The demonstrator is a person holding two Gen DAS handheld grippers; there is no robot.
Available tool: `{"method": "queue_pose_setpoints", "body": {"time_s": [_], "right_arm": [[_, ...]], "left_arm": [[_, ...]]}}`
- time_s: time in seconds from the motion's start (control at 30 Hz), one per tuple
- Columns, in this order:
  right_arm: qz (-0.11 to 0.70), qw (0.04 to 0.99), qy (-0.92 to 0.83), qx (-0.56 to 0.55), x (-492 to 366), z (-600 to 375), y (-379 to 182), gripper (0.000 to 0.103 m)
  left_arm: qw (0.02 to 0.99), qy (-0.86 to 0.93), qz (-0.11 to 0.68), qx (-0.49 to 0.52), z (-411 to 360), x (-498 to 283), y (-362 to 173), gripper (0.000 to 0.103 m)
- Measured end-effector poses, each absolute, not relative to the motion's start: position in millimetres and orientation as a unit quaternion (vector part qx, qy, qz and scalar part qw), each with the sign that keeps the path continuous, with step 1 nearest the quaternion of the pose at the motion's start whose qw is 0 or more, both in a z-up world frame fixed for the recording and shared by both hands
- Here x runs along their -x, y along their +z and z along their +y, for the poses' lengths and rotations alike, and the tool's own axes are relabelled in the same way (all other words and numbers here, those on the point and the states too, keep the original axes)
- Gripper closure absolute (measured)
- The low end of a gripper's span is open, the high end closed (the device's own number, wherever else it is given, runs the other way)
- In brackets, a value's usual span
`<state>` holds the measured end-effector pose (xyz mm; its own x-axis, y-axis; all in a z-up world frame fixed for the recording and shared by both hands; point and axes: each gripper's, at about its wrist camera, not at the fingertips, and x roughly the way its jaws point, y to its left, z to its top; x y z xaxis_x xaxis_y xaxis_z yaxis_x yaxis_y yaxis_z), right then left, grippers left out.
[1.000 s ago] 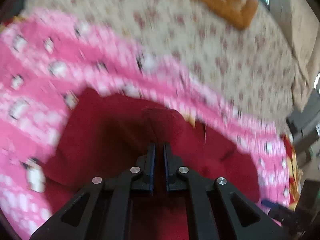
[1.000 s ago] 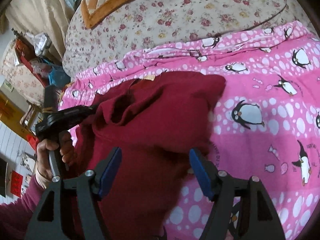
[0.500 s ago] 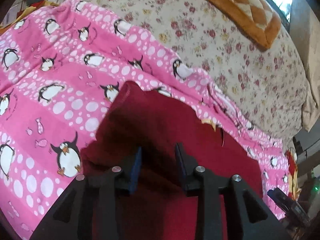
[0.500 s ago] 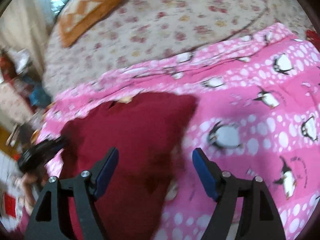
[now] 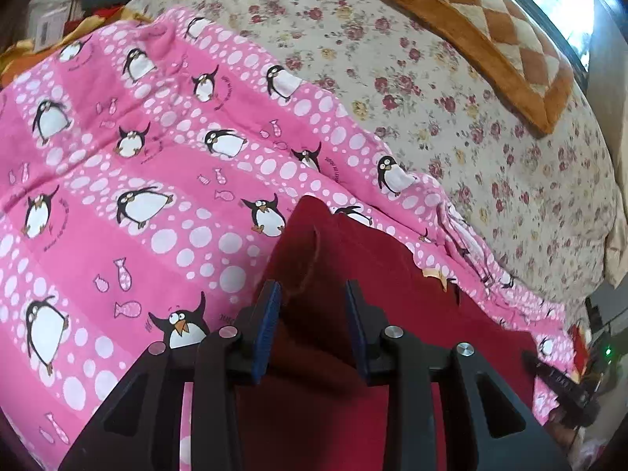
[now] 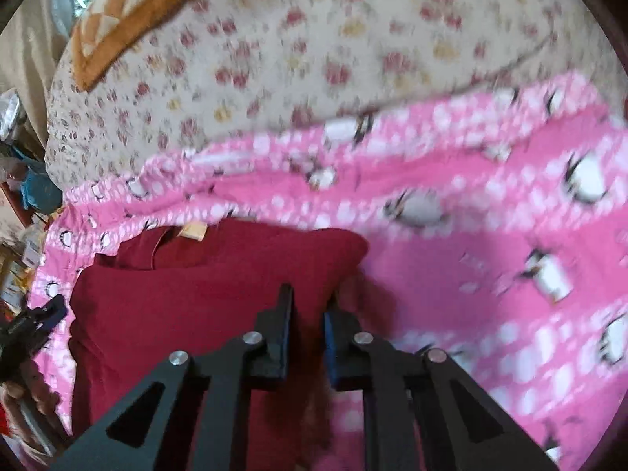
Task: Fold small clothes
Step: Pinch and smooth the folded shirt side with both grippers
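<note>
Bed with floral sheet (image 5: 451,90), penguin blanket (image 5: 117,235) spread over it. Red garment (image 6: 204,294) lies flat on the blanket, collar at the far edge. Right gripper (image 6: 308,310) has just been closing; its jaws stand narrow over the garment's right edge, grip uncertain through blur. Left gripper (image 5: 312,306) stands slightly apart over a raised fold at the opposite edge. Right looks nearer to taking cloth.

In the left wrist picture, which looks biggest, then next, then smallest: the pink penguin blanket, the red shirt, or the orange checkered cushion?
1. Pink penguin blanket, the largest.
2. Red shirt. It lies close to the camera, which makes it look bigger.
3. Orange checkered cushion, the smallest. It is farther away and cut by the picture's edge, so its real size is unsure.
</note>
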<state>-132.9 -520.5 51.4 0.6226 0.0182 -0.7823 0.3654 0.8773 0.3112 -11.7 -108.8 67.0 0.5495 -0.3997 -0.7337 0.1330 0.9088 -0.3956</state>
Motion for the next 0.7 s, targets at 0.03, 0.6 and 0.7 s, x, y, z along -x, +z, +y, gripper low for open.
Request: {"method": "queue_pose_setpoints", "body": {"time_s": [0.03,0.6,0.7], "right_arm": [[0.426,0.874,-0.11,-0.208,132.1,-521.0,50.1,0.09],[0.48,0.831,-0.063,-0.273,181.5,-494.2,23.0,0.078],[0.468,0.854,-0.079,-0.212,192.3,-489.8,39.3,0.089]], "left_arm": [[0.869,-0.153,0.45,0.138,-112.1,11.6,66.4,0.091],[0.86,-0.109,0.484,0.121,-103.1,7.6,52.1,0.091],[0.861,-0.105,0.483,0.119,-94.7,9.2,52.7,0.091]]}}
